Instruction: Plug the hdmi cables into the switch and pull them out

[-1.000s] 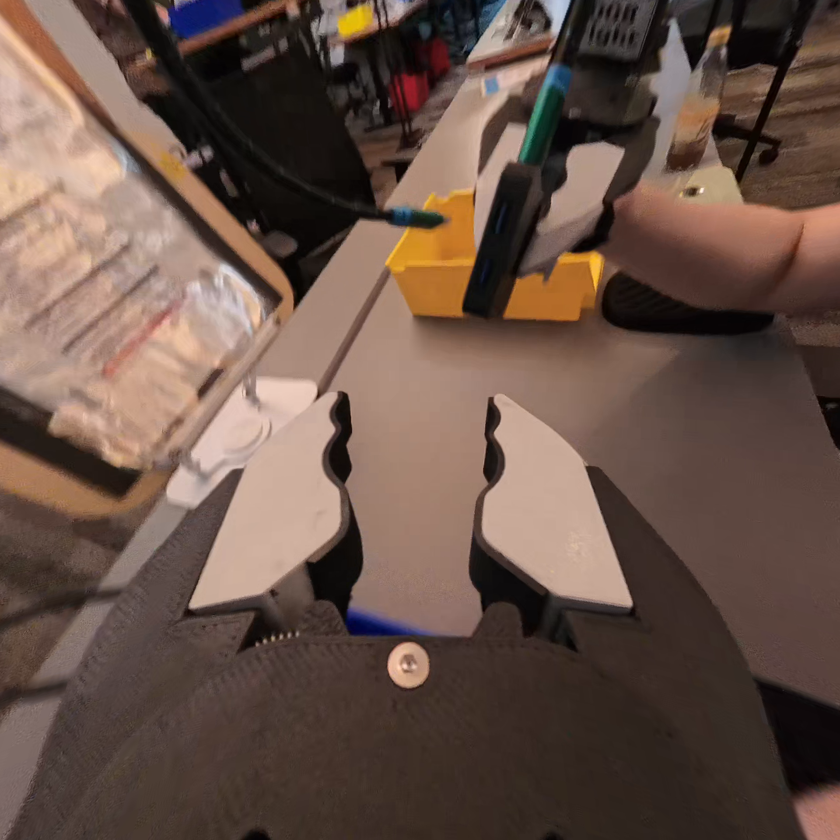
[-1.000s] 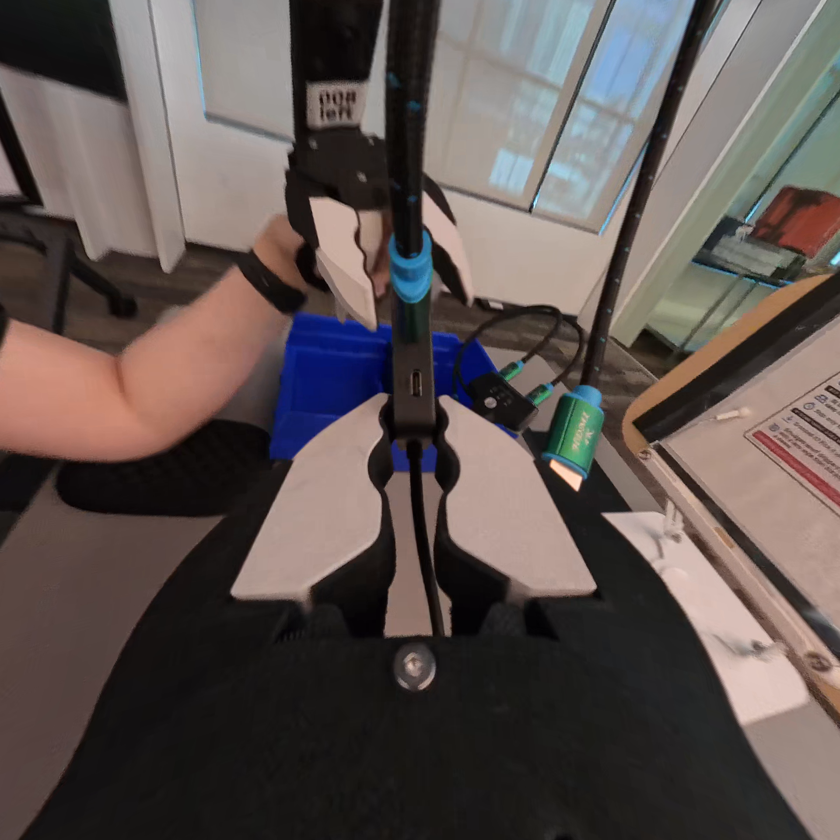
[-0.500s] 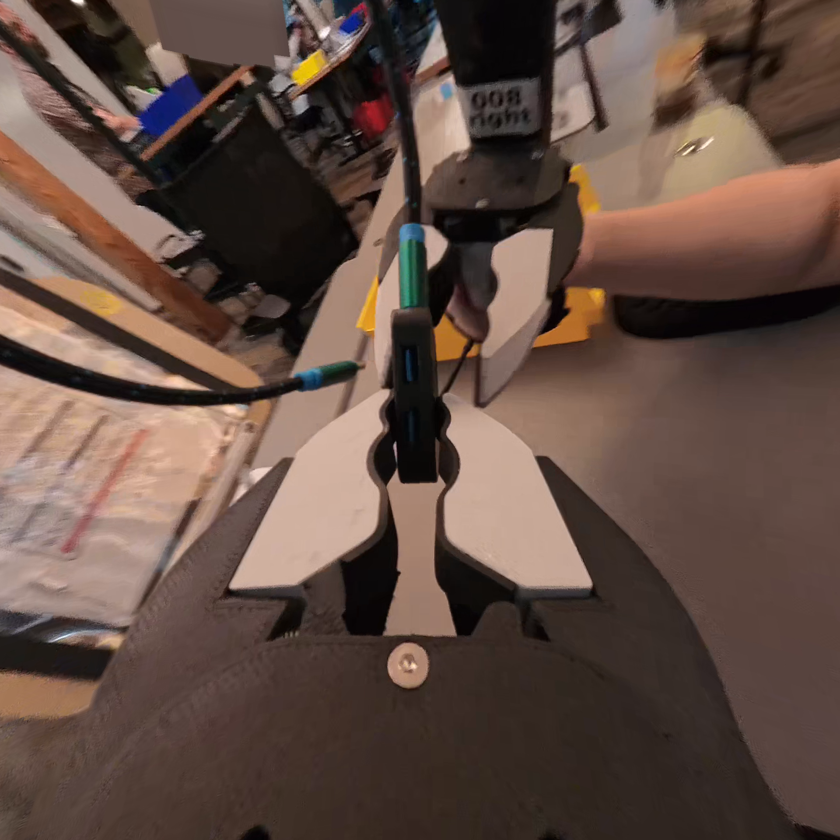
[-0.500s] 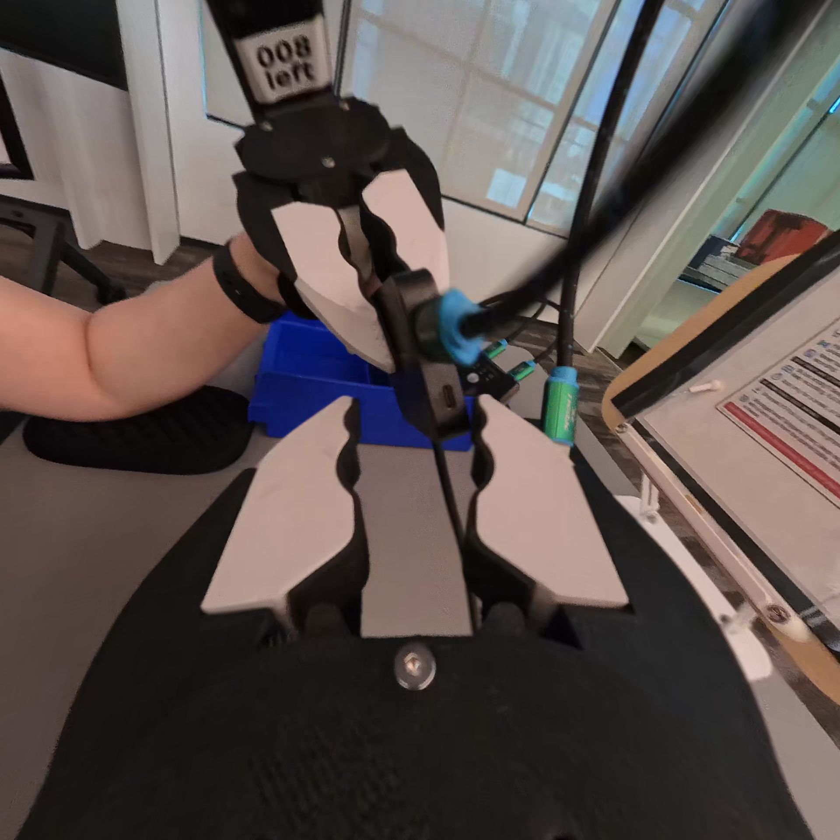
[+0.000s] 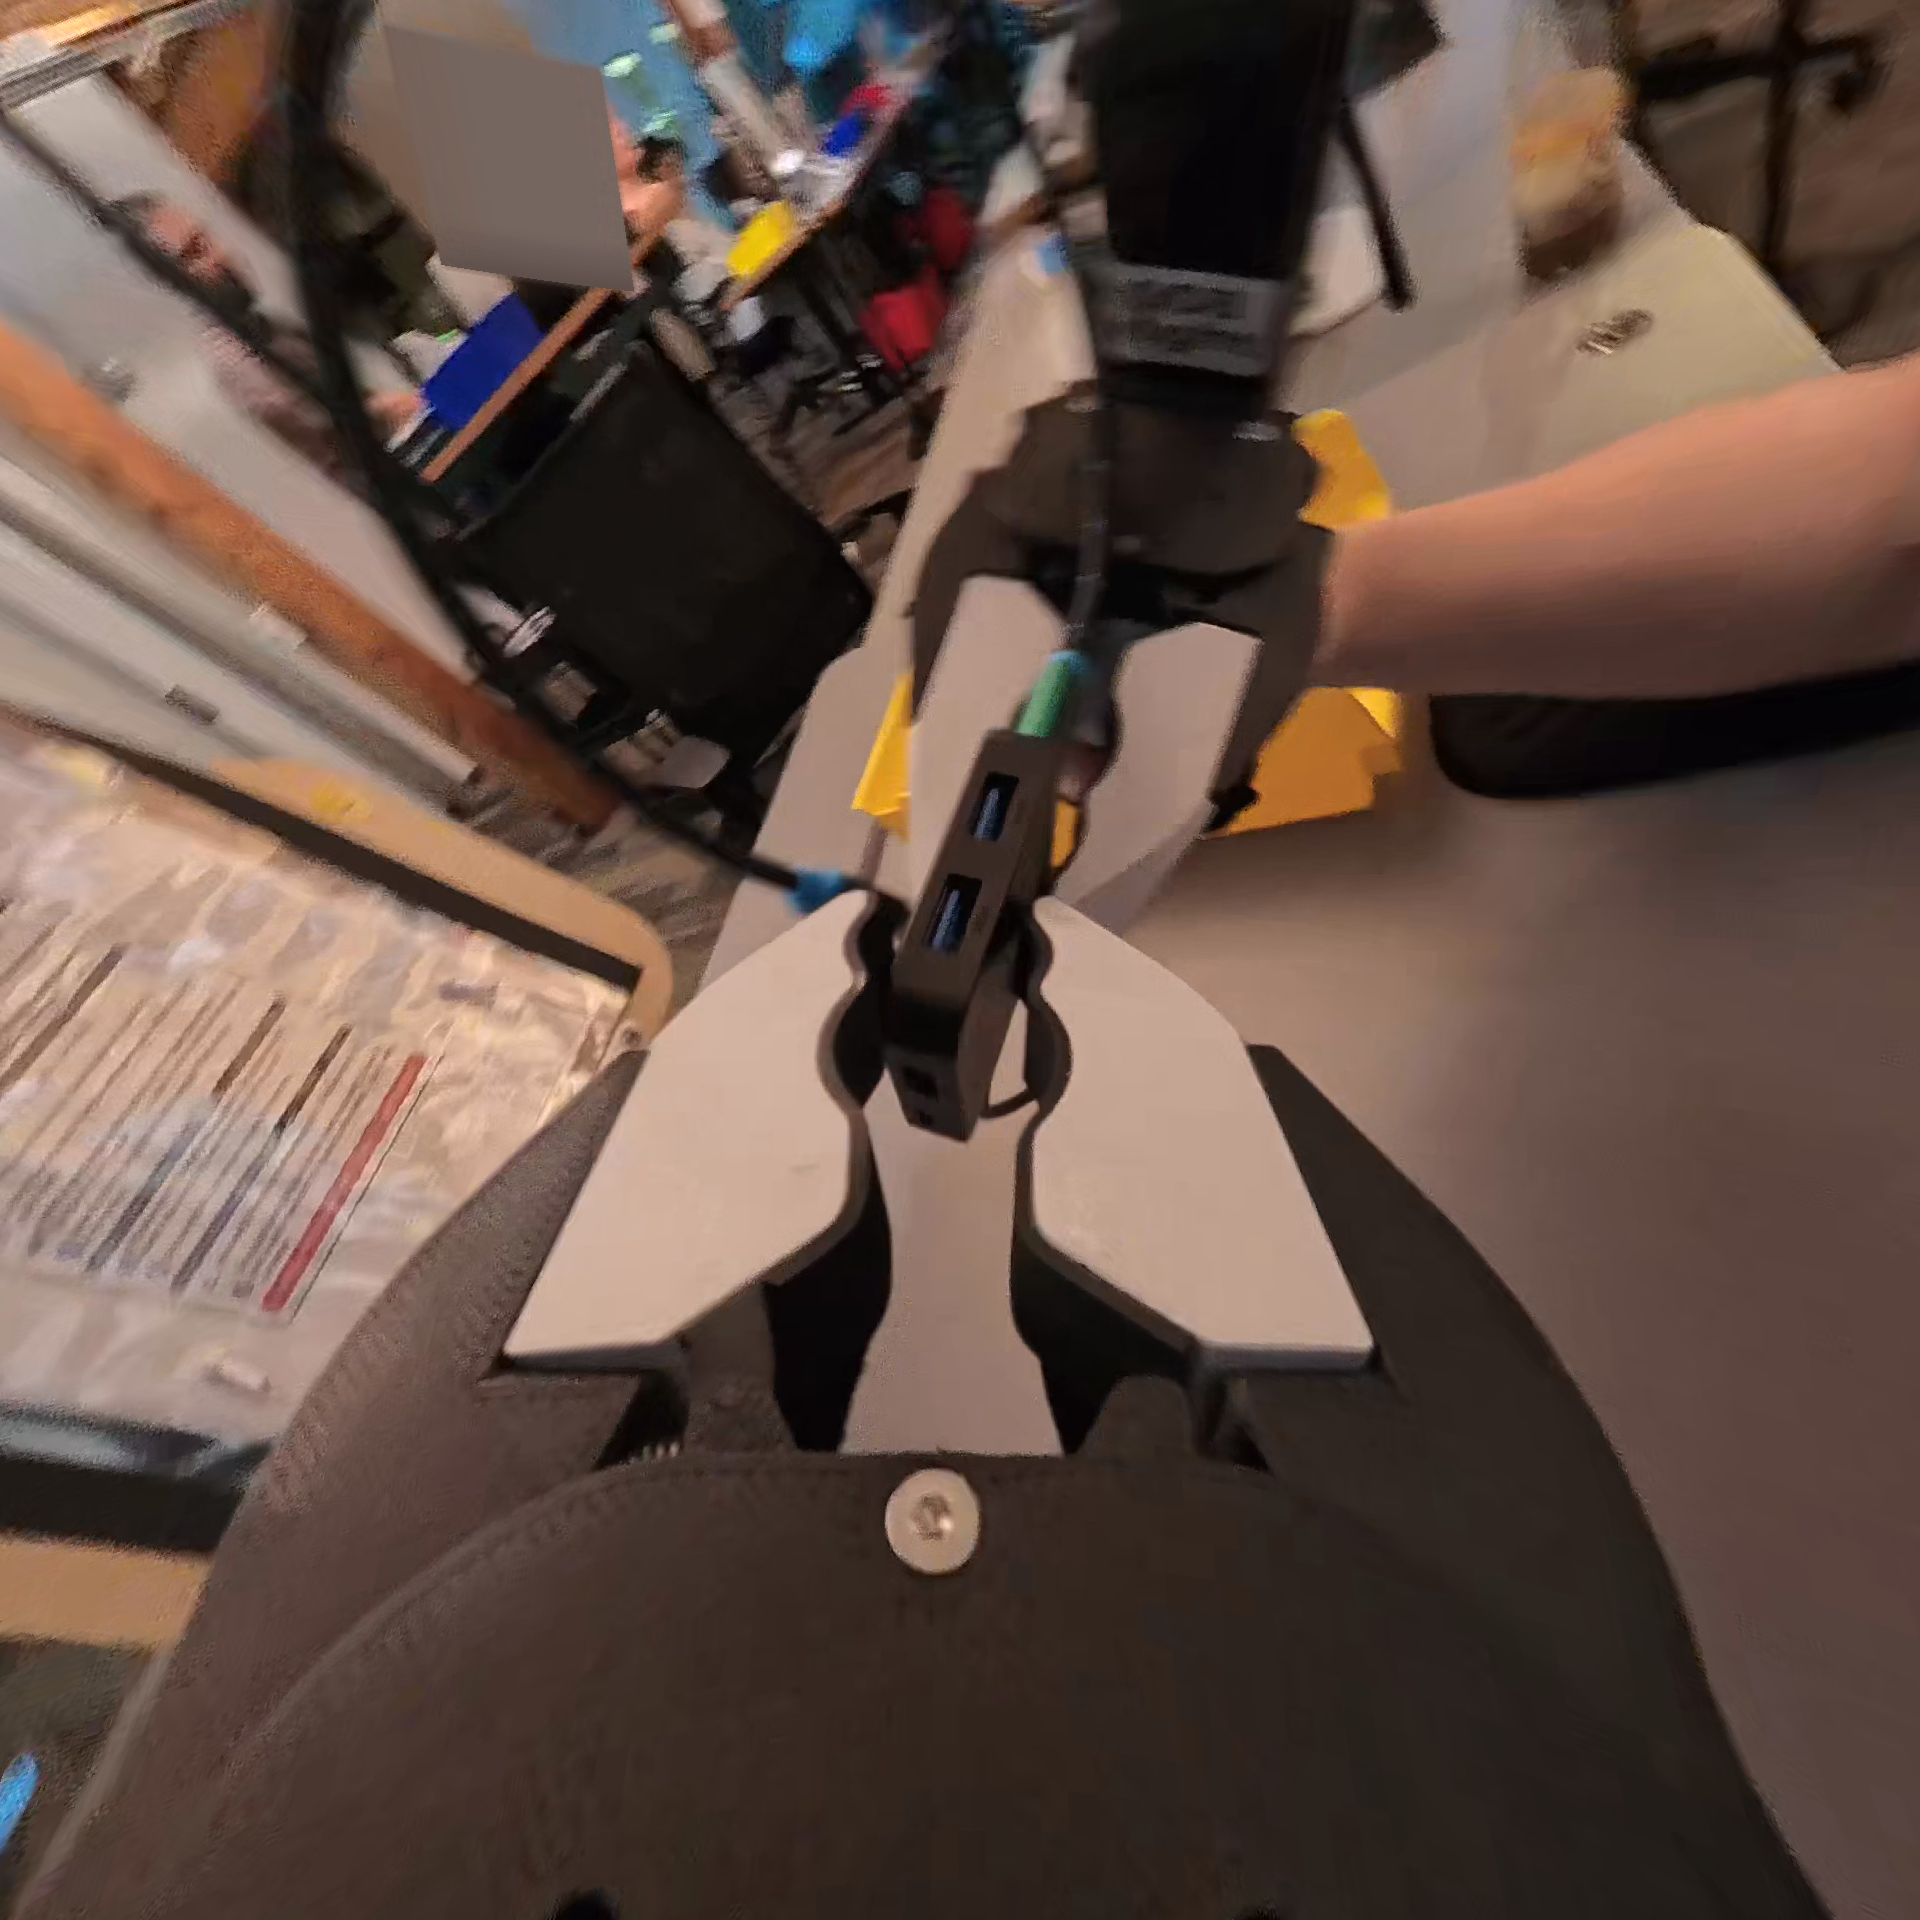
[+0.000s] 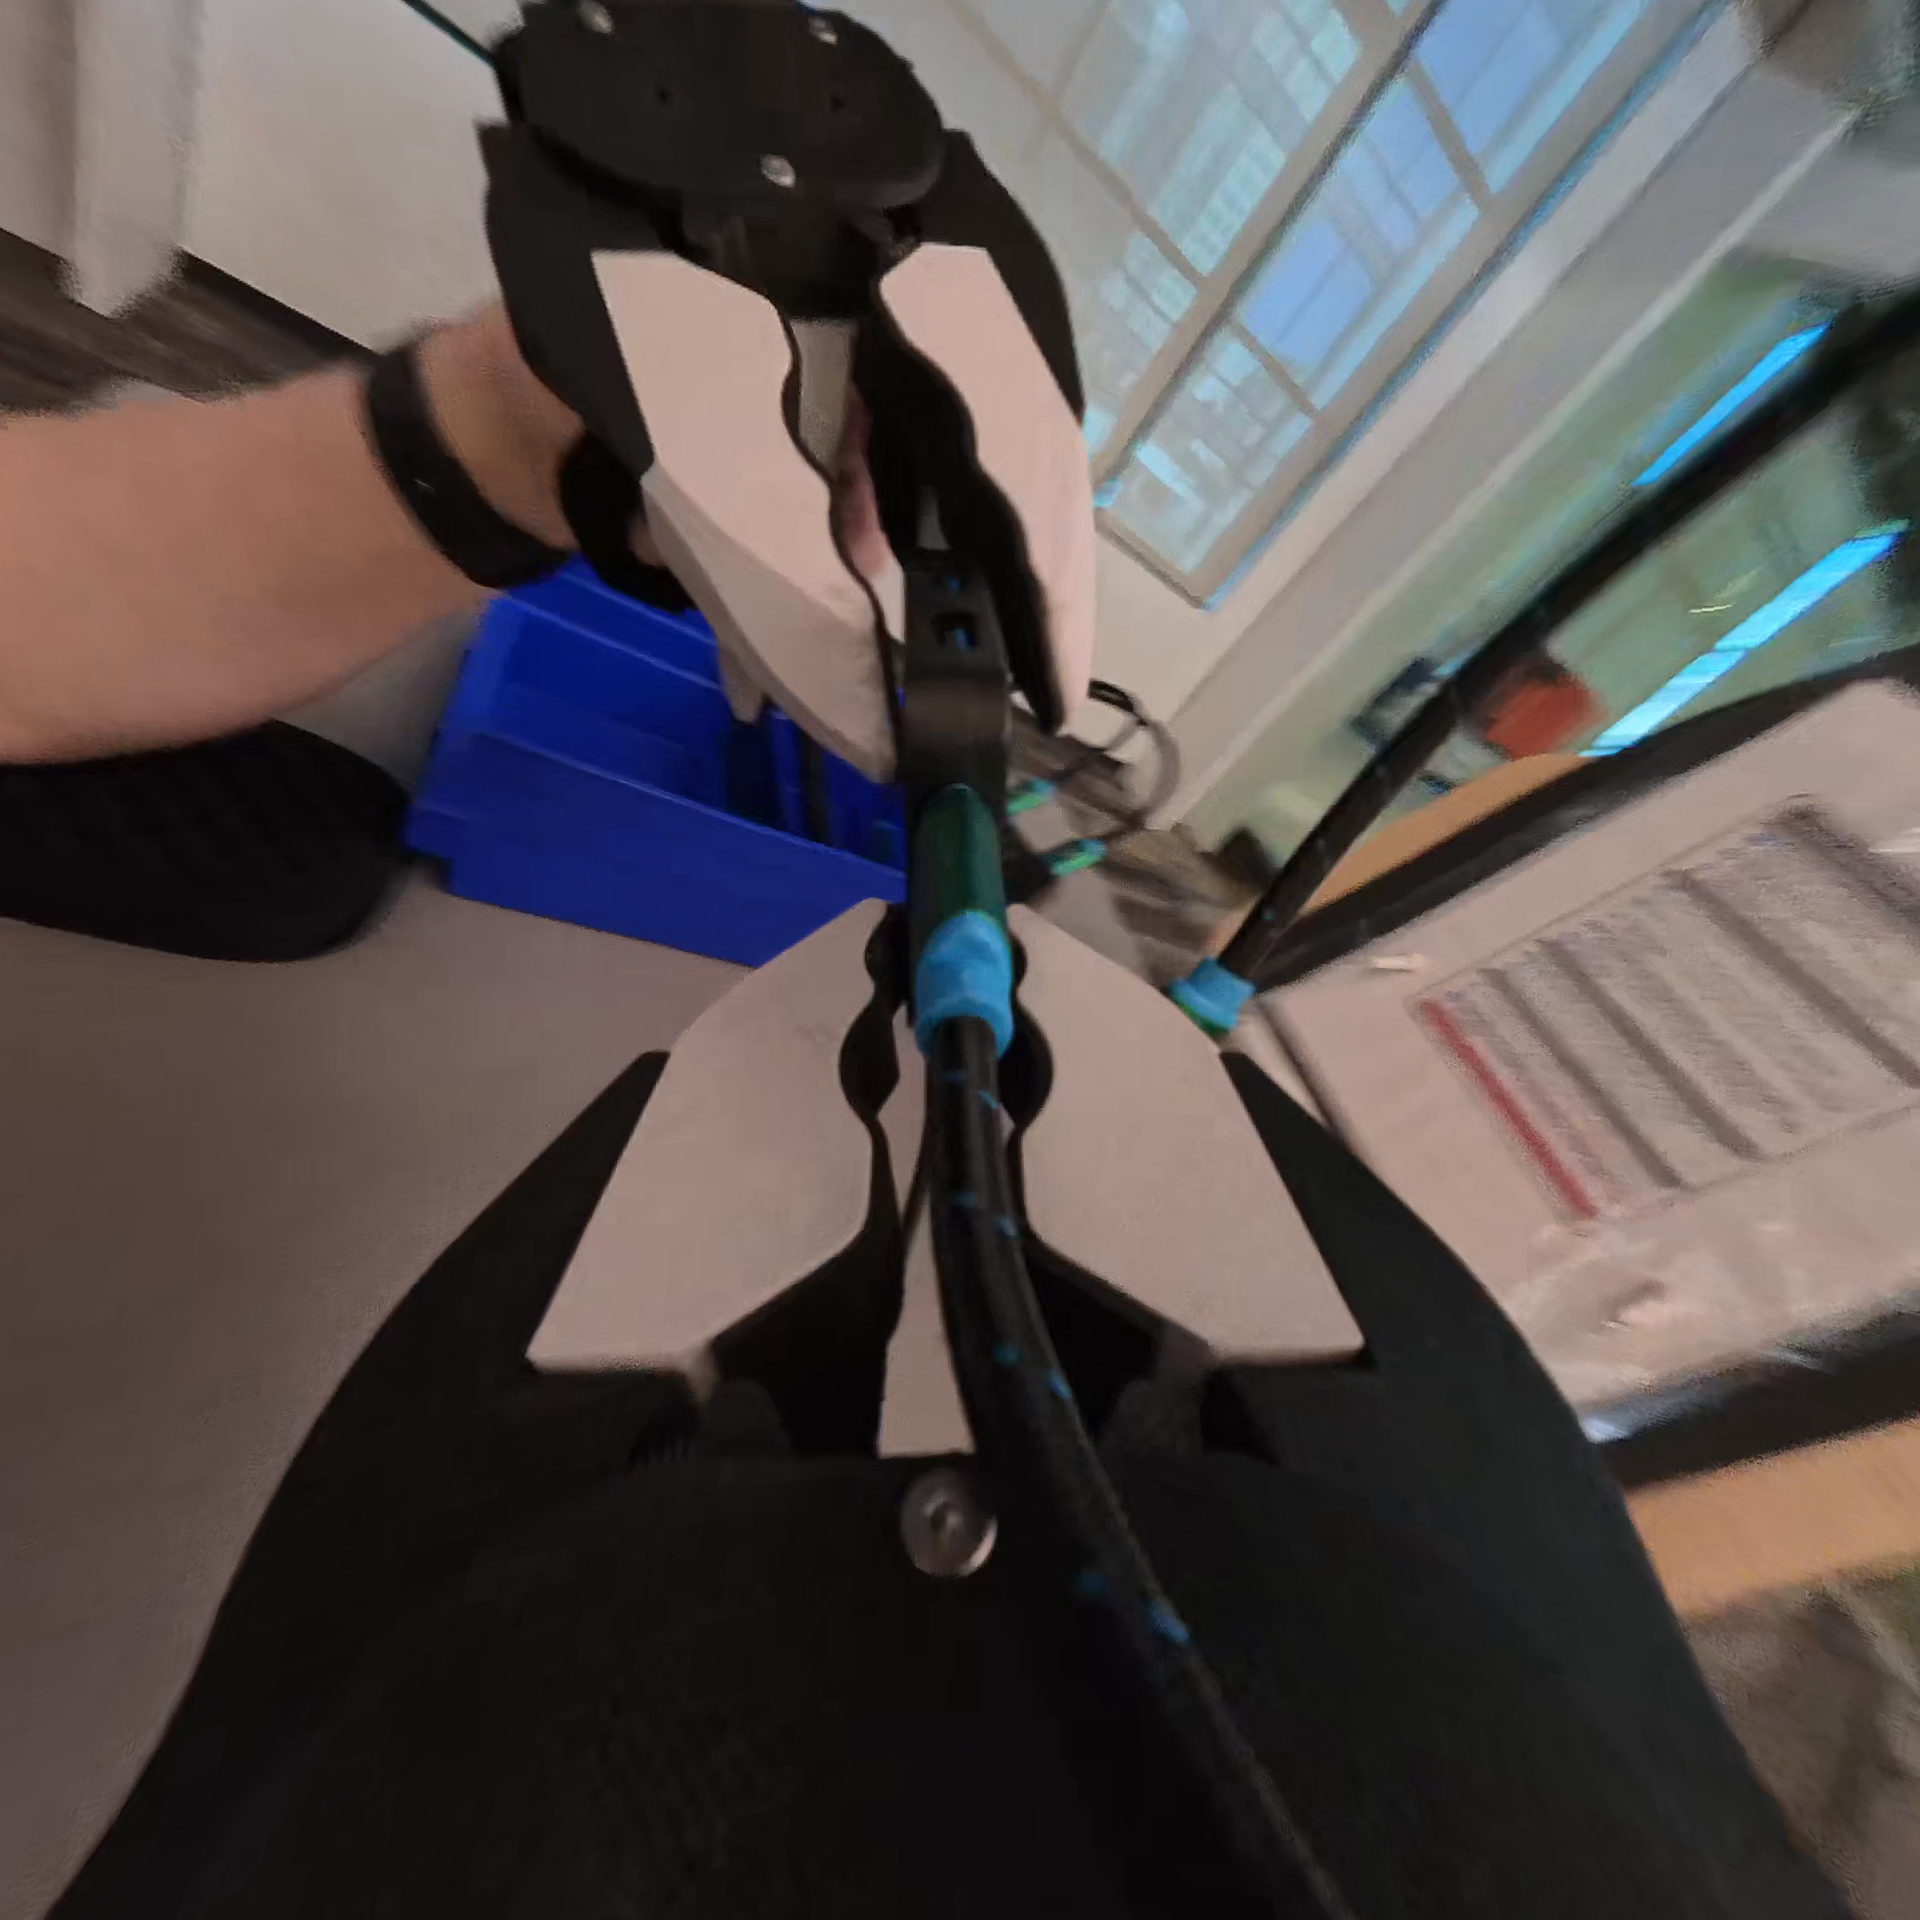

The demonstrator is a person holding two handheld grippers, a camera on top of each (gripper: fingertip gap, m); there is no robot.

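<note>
1. our left gripper is clamped on the black switch, held above the grey table.
2. our right gripper is closed around the green hdmi plug, seated in the switch's far end.
3. a second cable hangs just beside; blue bin and yellow bin stand behind.
</note>
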